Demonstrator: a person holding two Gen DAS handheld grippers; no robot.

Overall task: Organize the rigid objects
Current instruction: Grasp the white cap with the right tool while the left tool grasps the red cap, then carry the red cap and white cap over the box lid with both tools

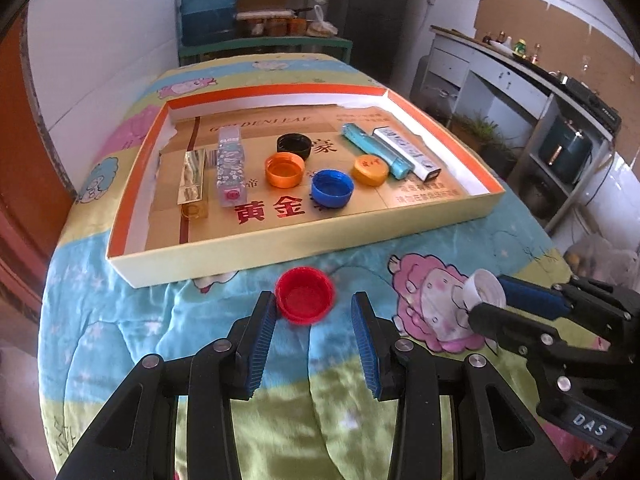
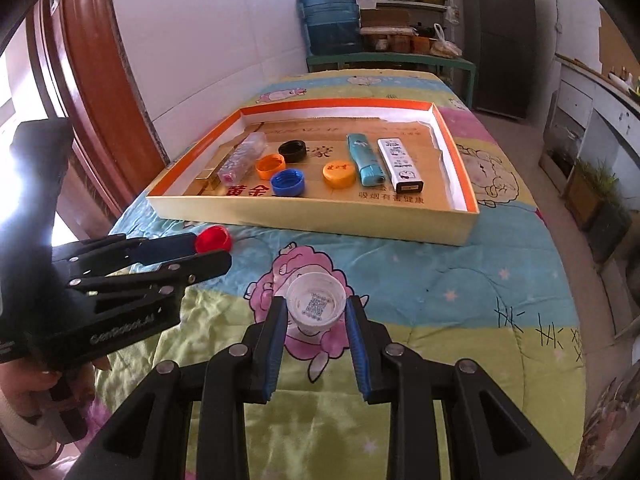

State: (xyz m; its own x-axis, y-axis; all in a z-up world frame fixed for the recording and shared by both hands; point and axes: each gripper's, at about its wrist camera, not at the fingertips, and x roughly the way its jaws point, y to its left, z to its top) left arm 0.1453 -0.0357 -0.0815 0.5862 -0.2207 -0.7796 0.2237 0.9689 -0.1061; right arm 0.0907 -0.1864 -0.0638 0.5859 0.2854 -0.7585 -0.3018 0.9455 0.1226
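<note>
A red cap (image 1: 305,295) lies open side up on the quilt, just in front of the cardboard tray (image 1: 304,246). My left gripper (image 1: 314,304) is open, its fingers on either side of the red cap, not touching it. My right gripper (image 2: 316,308) is shut on a white cap (image 2: 316,303), tilted, over the pink sheep print; it also shows in the left wrist view (image 1: 486,290). The tray holds orange (image 1: 284,169), blue (image 1: 332,188), black (image 1: 294,145) and yellow-orange (image 1: 370,169) caps, two lighters (image 1: 378,150) and two lip-gloss tubes (image 1: 230,160).
The cartoon quilt (image 2: 500,280) covers the table. The tray's front wall (image 2: 320,218) stands between both grippers and the sorted items. A water jug (image 2: 330,16), shelves and a fridge stand behind; a white counter (image 1: 520,72) is at the right.
</note>
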